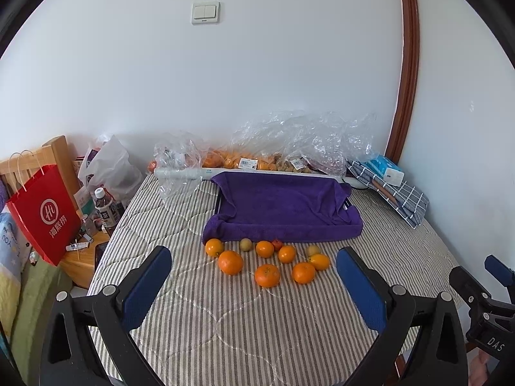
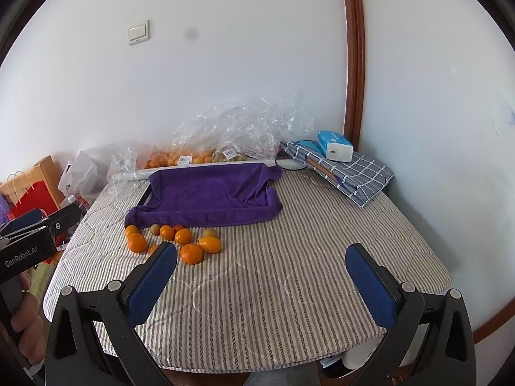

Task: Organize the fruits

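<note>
I hold my left tool [image 1: 254, 278] and my right tool [image 2: 261, 271] above the near part of the striped surface [image 2: 289, 273], both spread wide and holding nothing. The loose fruits [image 1: 267, 260] lie in a cluster just in front of the tray draped in a purple towel [image 1: 283, 209]; the towel hides nearly all of the tray. In the right view my left pad covers part of one orange. More fruit sits in crumpled clear bags [image 1: 289, 141] at the far edge, their price labels too small to read. The red paper bag [image 1: 43, 212] at left carries white Chinese characters. "GenRobot.AI" is printed on my left tool's body and "DAS" on my right's.
</note>
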